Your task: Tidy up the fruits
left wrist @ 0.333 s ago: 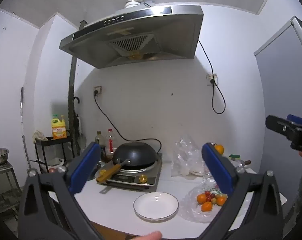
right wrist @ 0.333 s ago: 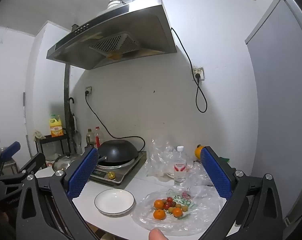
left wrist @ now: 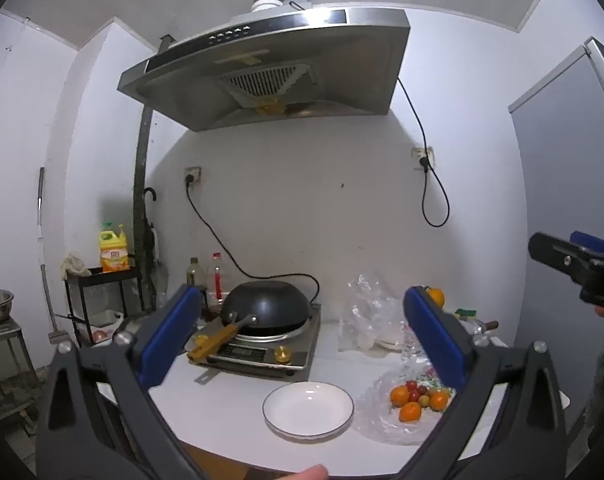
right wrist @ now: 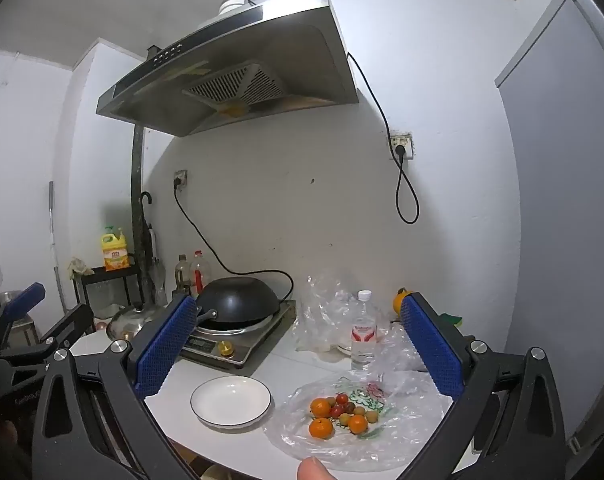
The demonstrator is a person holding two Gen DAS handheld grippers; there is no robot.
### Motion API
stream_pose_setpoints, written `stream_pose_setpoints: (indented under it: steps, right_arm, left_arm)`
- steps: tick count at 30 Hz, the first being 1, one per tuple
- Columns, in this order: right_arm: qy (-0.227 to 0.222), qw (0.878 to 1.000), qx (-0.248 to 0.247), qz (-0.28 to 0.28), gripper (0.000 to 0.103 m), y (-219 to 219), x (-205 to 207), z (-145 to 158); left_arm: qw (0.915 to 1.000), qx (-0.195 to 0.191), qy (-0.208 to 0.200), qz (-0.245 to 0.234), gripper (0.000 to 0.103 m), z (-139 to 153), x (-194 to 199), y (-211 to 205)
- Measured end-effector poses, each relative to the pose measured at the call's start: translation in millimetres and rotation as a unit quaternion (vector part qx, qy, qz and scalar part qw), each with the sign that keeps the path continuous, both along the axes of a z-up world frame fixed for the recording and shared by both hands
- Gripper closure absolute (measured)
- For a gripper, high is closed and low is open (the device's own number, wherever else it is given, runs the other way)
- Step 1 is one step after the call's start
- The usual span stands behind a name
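A pile of small fruits (right wrist: pixel 338 412), three oranges plus cherry tomatoes and small yellow-green fruits, lies on a clear plastic bag (right wrist: pixel 402 432) on the white counter; it also shows in the left wrist view (left wrist: pixel 418 398). An empty white plate (right wrist: pixel 230 400) with a dark rim sits left of the bag, also seen in the left wrist view (left wrist: pixel 308 408). My left gripper (left wrist: pixel 302 336) is open and empty, held back from the counter. My right gripper (right wrist: pixel 302 344) is open and empty, also held back above the counter's front edge.
A black wok (right wrist: pixel 238 304) sits on an induction cooker (right wrist: pixel 238 344) at the back left. A water bottle (right wrist: pixel 364 332), crumpled plastic bags (right wrist: pixel 326 316) and another orange (right wrist: pixel 400 302) stand behind the fruit. A range hood (right wrist: pixel 230 76) hangs overhead. A grey fridge (right wrist: pixel 562 200) is at right.
Both grippers have shifted slightly; the scene and both open jaws are otherwise unchanged.
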State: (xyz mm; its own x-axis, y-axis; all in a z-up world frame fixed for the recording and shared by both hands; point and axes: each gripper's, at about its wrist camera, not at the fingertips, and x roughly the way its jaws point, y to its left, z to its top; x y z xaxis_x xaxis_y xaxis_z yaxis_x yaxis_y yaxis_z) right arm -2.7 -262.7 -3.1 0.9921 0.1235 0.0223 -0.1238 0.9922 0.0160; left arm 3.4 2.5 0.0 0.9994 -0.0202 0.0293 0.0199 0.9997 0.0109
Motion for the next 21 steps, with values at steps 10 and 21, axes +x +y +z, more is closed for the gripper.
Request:
stream_pose_setpoints:
  steps: [10,21]
  right_arm:
    - [0.003,1.000,-0.002,0.001,0.000,1.0,3.7,-1.1]
    - [0.001,1.000,0.000,0.003,0.000,0.1,3.4,-1.2]
  left_arm:
    - [1.0000,0.001,0.003,0.000,0.001,-4.2,4.6,-1.5]
    - [1.0000,0.002,0.000,0.001,0.001,-4.7,2.3,-1.0]
